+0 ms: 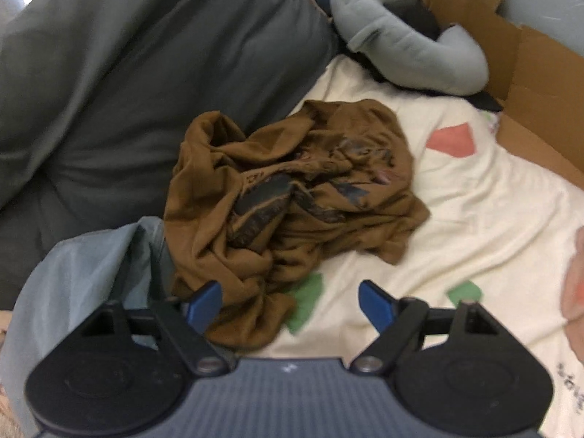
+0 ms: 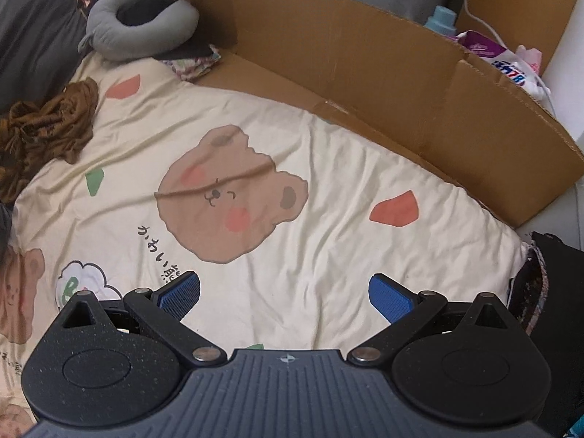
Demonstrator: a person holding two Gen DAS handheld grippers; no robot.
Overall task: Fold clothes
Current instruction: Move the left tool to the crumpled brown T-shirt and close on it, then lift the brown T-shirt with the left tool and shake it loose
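Brown and crumpled, the T-shirt (image 1: 292, 197) is seen from the left wrist on the cream bear-print sheet (image 1: 492, 219); the left gripper (image 1: 290, 304) is spread wide and empty above its near edge. Several layers could be pinched together. From the right wrist, the right gripper (image 2: 284, 297) is held wide and empty, well apart from the shirt.

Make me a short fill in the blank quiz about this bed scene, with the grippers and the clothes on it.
1. The crumpled brown T-shirt lies on a cream bedsheet printed with a ____ face.
2. The left gripper has its jaws ____, holding nothing.
3. The grey U-shaped neck pillow rests beside a wall of brown ____.
4. The right gripper hovers over bare ____.

Missing words: bear; open; cardboard; bedsheet
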